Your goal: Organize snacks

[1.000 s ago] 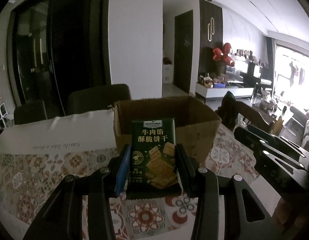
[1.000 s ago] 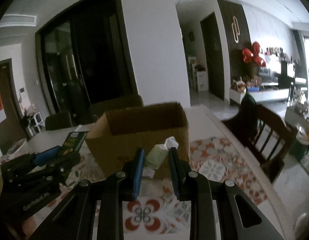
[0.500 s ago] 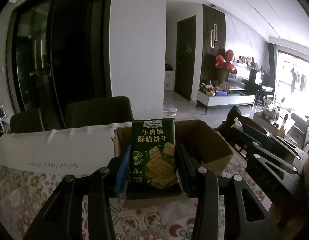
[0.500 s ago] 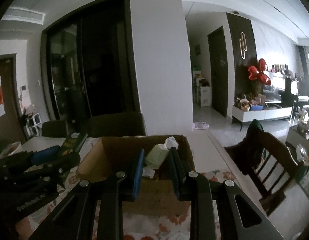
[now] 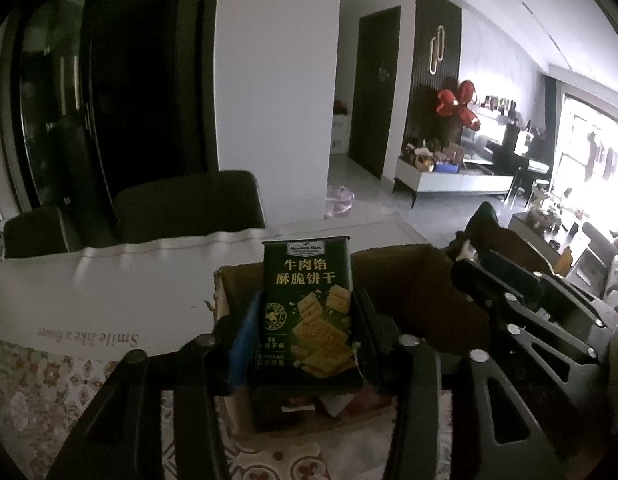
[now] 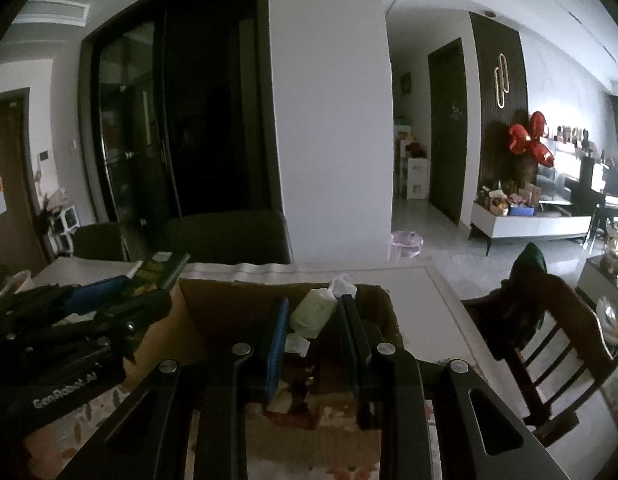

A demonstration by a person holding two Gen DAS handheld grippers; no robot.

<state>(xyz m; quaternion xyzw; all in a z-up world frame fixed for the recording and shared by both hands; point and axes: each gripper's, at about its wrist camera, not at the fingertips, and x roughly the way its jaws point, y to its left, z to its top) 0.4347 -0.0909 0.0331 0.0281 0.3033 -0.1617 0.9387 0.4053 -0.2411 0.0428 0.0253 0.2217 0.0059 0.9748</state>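
My left gripper (image 5: 305, 320) is shut on a dark green cracker packet (image 5: 307, 304) with Chinese print, held upright over the open cardboard box (image 5: 421, 280). My right gripper (image 6: 313, 320) is shut on a small pale green wrapped snack (image 6: 312, 312), held over the same box (image 6: 229, 308). The right gripper shows at the right of the left wrist view (image 5: 529, 312). The left gripper with its green packet (image 6: 157, 270) shows at the left of the right wrist view. Some packets lie dimly inside the box.
The box stands on a table with a patterned cloth (image 5: 49, 384) and a white runner (image 5: 109, 292). Dark chairs (image 5: 189, 204) stand behind the table. A wooden chair (image 6: 549, 344) stands at the table's right side.
Both grippers have moved forward and up, from in front of the box to over its opening, each still holding its snack.
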